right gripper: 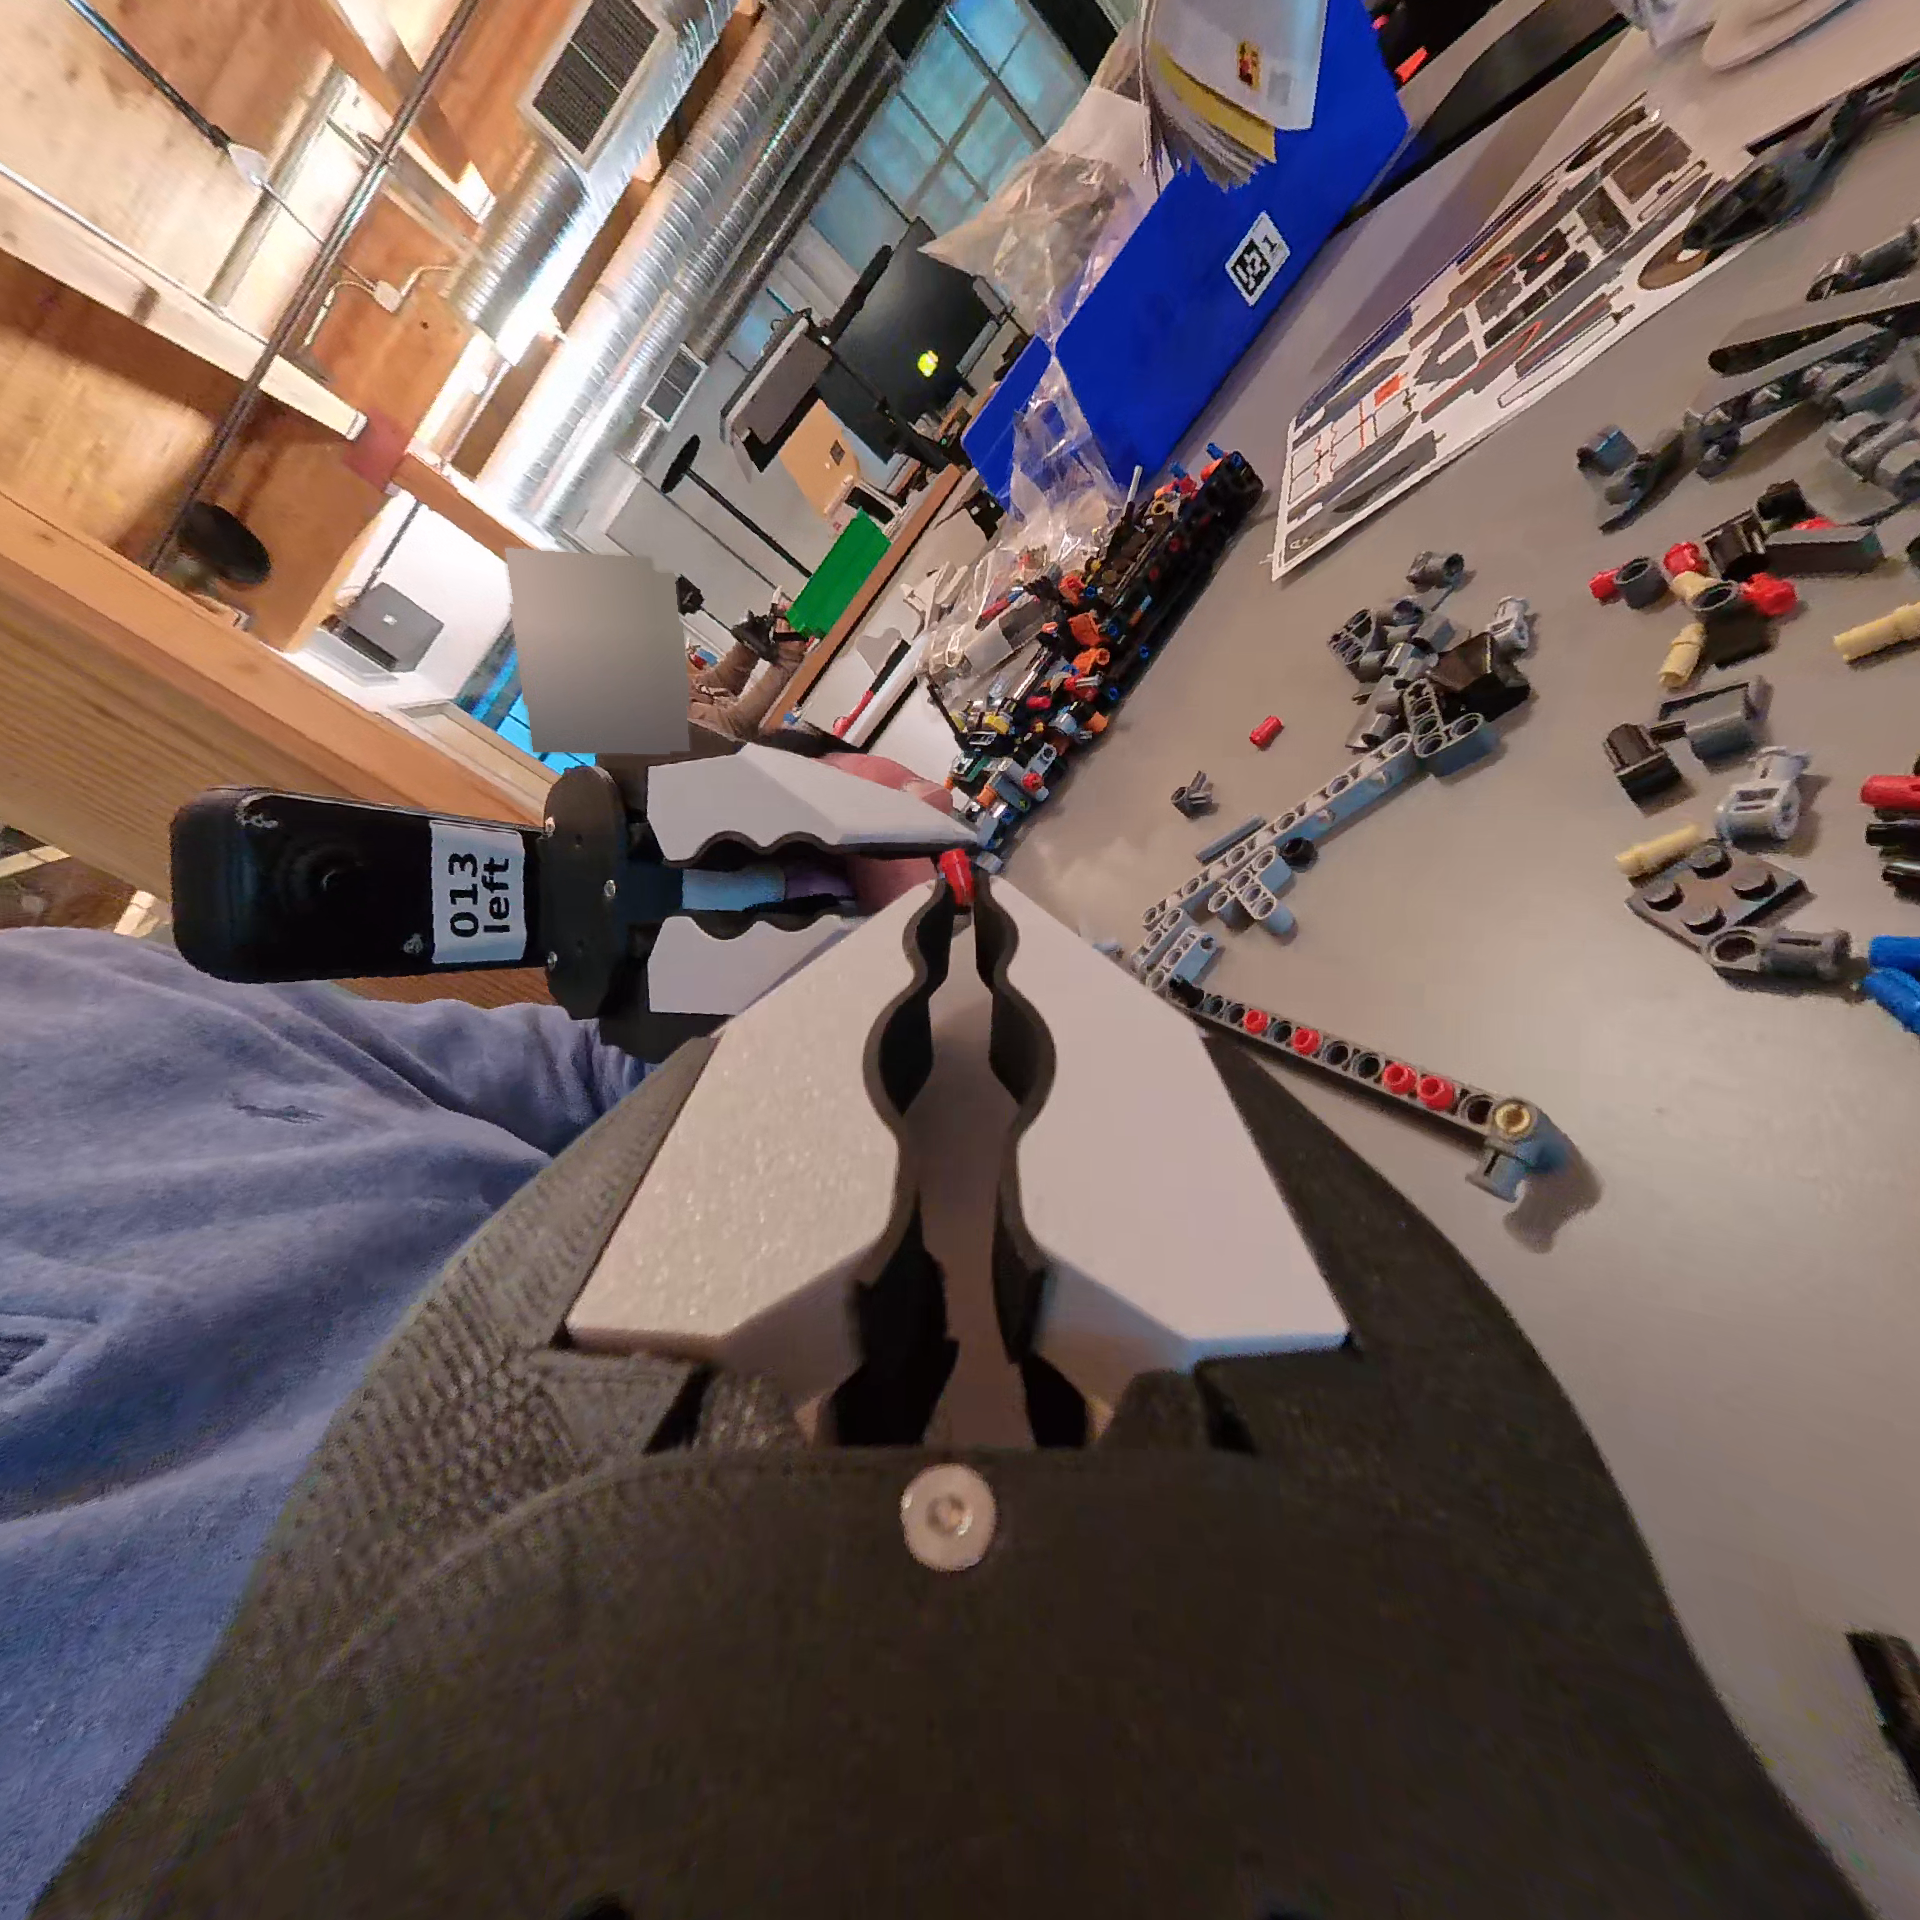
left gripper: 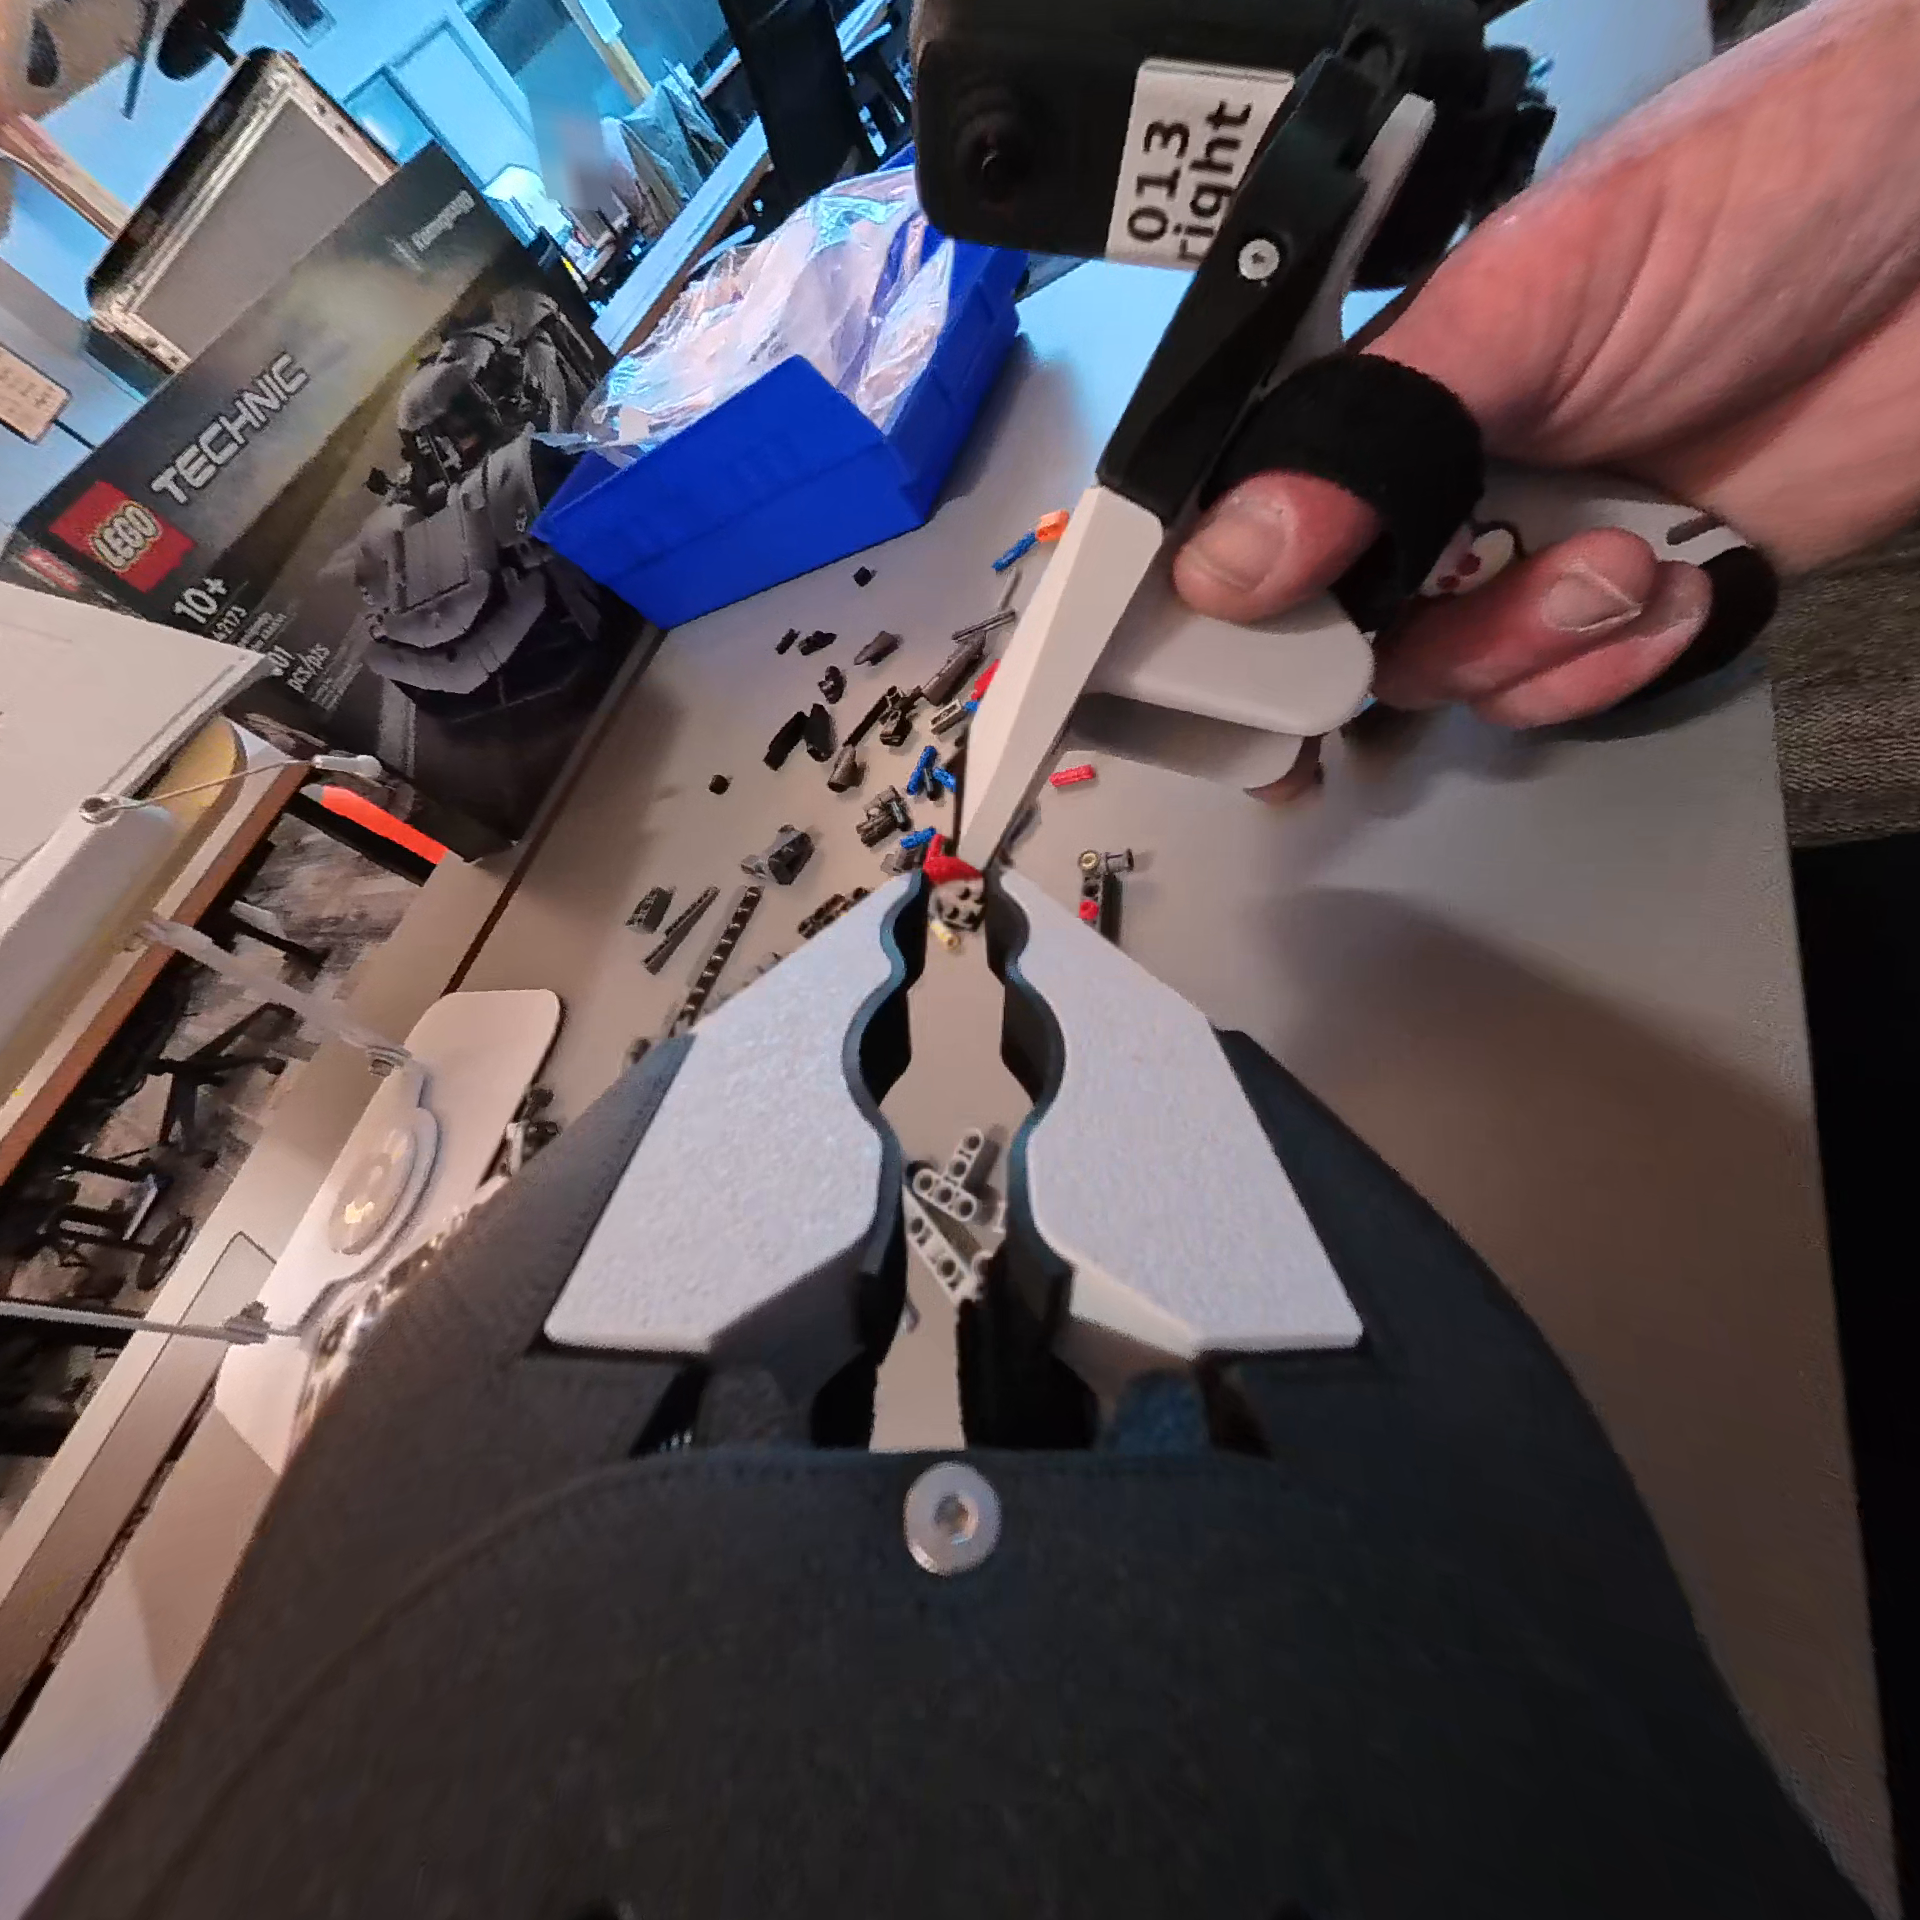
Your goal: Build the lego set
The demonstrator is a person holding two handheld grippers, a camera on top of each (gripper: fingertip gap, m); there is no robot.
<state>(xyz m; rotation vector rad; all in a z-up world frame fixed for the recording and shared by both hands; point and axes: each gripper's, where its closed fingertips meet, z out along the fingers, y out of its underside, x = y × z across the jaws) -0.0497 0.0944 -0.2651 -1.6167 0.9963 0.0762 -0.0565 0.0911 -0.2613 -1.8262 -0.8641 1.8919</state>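
Observation:
My left gripper (left gripper: 956, 883) is shut on a small dark grey Lego piece (left gripper: 961, 906) with a red pin (left gripper: 943, 862) at its top, held above the grey table (left gripper: 1455, 1039). My right gripper (right gripper: 961, 891) is shut on that red pin (right gripper: 955, 871). In the left wrist view the right gripper (left gripper: 987, 847) comes down from the upper right, held by a hand (left gripper: 1662, 364), and its tips meet the left gripper's tips. In the right wrist view the left gripper (right gripper: 961, 831) reaches in from the left. A light grey beam cluster (left gripper: 951, 1216) lies on the table below the left fingers.
Loose dark, blue and red pieces (left gripper: 883, 727) lie ahead, with a blue bin (left gripper: 790, 488) holding plastic bags and the set's box (left gripper: 343, 499) at the left. A long grey beam with red pins (right gripper: 1351, 1060), scattered parts (right gripper: 1714, 644), a sticker sheet (right gripper: 1475, 343) and a colourful assembly (right gripper: 1091, 634) lie to the right. My left and right fingertips are right by each other. My left tips are roughly 25 cm from the colourful assembly (right gripper: 1091, 634).

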